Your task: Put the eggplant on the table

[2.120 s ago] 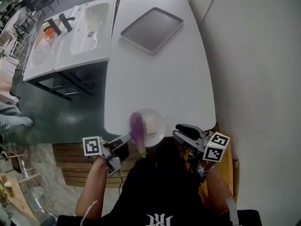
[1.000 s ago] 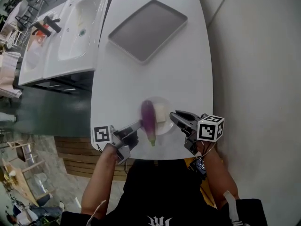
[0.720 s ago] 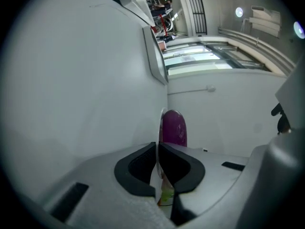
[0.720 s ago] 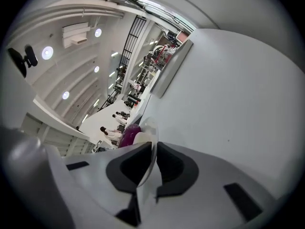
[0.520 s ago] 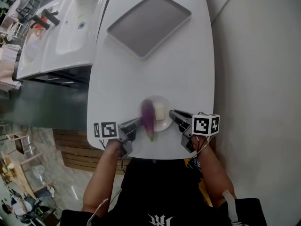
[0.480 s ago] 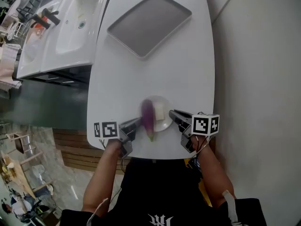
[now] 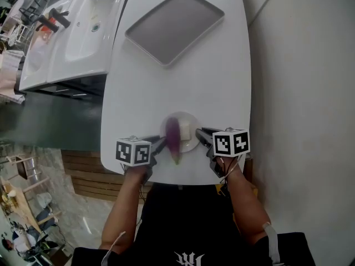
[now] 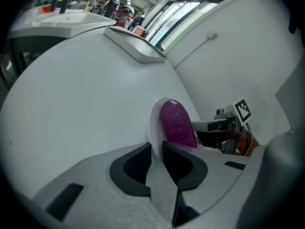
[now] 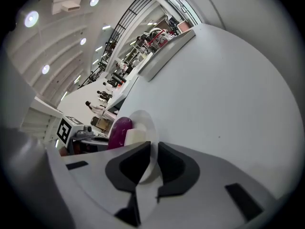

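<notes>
A purple eggplant (image 7: 173, 137) lies on a small white plate (image 7: 181, 116) beside a white block (image 7: 186, 130). The plate sits on the white table (image 7: 183, 82) near its front edge. My left gripper (image 7: 162, 143) is at the plate's left rim and its jaws are opening, with the rim (image 8: 155, 123) in the gap. The right gripper (image 7: 201, 133) is at the right rim; its jaws are opening slightly, and the pads are still on the rim (image 9: 148, 124). In the left gripper view the eggplant (image 8: 176, 125) rises just past my left gripper (image 8: 156, 149).
A grey tray (image 7: 175, 26) lies at the table's far end. A white double sink (image 7: 83, 32) stands to the left of the table, and a wall runs along the right. The person's body is close behind the front edge.
Both grippers have come down with the plate, which was held above the table's front edge and now rests on it. The left gripper's marker cube has rolled.
</notes>
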Tool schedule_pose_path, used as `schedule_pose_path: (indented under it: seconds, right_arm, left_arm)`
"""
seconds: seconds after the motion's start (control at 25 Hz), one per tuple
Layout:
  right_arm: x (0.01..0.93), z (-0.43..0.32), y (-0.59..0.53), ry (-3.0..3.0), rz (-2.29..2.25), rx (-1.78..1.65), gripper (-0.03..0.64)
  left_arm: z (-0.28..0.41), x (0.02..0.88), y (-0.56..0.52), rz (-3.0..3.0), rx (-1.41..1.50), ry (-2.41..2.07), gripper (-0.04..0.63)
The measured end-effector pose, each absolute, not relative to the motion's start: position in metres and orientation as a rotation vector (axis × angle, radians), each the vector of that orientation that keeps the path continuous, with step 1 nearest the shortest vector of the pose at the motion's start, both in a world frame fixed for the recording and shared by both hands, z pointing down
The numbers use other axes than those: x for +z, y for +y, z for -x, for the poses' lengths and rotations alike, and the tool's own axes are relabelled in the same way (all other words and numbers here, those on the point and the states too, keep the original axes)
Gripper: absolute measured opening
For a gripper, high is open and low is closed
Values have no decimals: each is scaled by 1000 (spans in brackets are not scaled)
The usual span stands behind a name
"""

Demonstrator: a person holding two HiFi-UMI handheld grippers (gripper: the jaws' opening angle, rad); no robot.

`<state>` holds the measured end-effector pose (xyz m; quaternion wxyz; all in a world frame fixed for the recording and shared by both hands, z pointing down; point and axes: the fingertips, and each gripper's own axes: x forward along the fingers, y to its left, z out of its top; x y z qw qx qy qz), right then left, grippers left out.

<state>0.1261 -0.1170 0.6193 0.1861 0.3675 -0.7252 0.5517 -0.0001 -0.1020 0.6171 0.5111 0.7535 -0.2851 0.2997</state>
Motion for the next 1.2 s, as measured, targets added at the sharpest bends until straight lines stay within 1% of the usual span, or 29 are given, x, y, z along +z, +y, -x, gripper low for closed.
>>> schedule_pose_path:
  seconds: [0.2, 0.32, 0.56, 0.76, 0.88, 0.96, 1.0, 1.04, 1.12, 1.2]
  right_arm:
    - [622, -123, -119, -2028, -1021, 1467, 44]
    - [622, -121, -119, -2021, -1015, 1353, 55]
    - [620, -121, -121, -1980, -994, 1071, 87]
    - [617, -115, -126, -1943, -953, 713, 127]
    - [609, -114, -134, -1987, -1005, 622, 130]
    - [585, -118, -138, -2119, -1090, 613, 128]
    - [567, -121, -137, -2221, -1124, 615, 90]
    - [546, -122, -132, -2339, -1141, 622, 31]
    - [505, -122, -113, -2556, -1131, 666, 8]
    - [472, -118, -83, -2702, -1089, 735, 5]
  left_arm:
    - [2, 615, -106, -1888, 869, -710, 76]
    - [5, 615, -109, -1925, 946, -736, 84]
    - [5, 612, -114, -2038, 1161, -782, 98]
    - [3, 613, -119, -2158, 1286, -812, 97]
    - [6, 609, -120, -2191, 1195, -832, 97]
    - [13, 598, -117, -2217, 1092, -859, 97]
    - [18, 589, -115, -2246, 1038, -866, 93]
    - [22, 579, -111, -2290, 968, -859, 73]
    - [29, 553, -96, -2386, 771, -805, 21]
    - [34, 525, -70, -2439, 537, -719, 8]
